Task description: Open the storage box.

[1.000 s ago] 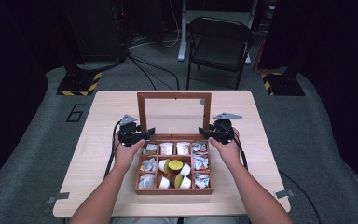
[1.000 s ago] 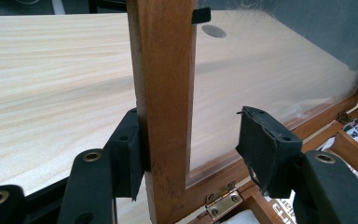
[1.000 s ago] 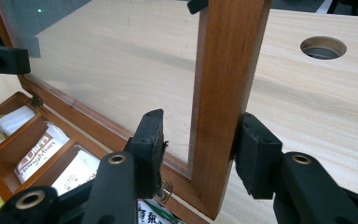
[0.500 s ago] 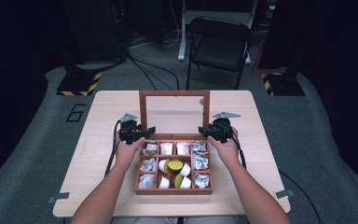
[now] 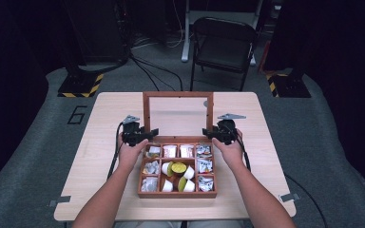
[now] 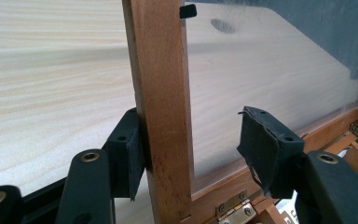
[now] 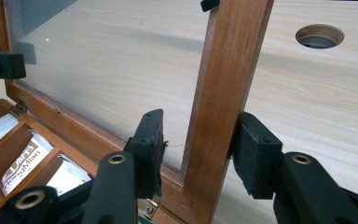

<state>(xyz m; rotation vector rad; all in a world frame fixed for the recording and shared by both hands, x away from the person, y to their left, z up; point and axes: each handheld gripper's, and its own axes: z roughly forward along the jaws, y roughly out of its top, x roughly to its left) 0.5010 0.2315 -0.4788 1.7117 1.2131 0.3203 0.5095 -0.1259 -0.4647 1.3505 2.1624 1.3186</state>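
A wooden compartment box (image 5: 177, 194) lies on the table, its glass-paned lid (image 5: 178, 94) standing upright. Paper packets (image 5: 170, 151) and small white cups (image 5: 178, 168) fill the compartments. My left gripper (image 5: 151, 131) straddles the lid's left stile (image 6: 163, 116). One pad touches the stile's outer edge, the other stands apart over the glass, and the jaws have just been opening. My right gripper (image 5: 208, 133) holds the right stile (image 7: 219, 93), with its outer pad pressed against the wood and its inner pad close beside the glass edge.
The light wooden table (image 5: 100, 118) has bare surface on both sides of the box and a round hole (image 7: 319, 36) behind the lid. A folding chair (image 5: 223, 42) stands beyond the far edge. Cables trail from both grippers.
The lid stands slightly more upright than a second ago. Both hands have stayed where they were.
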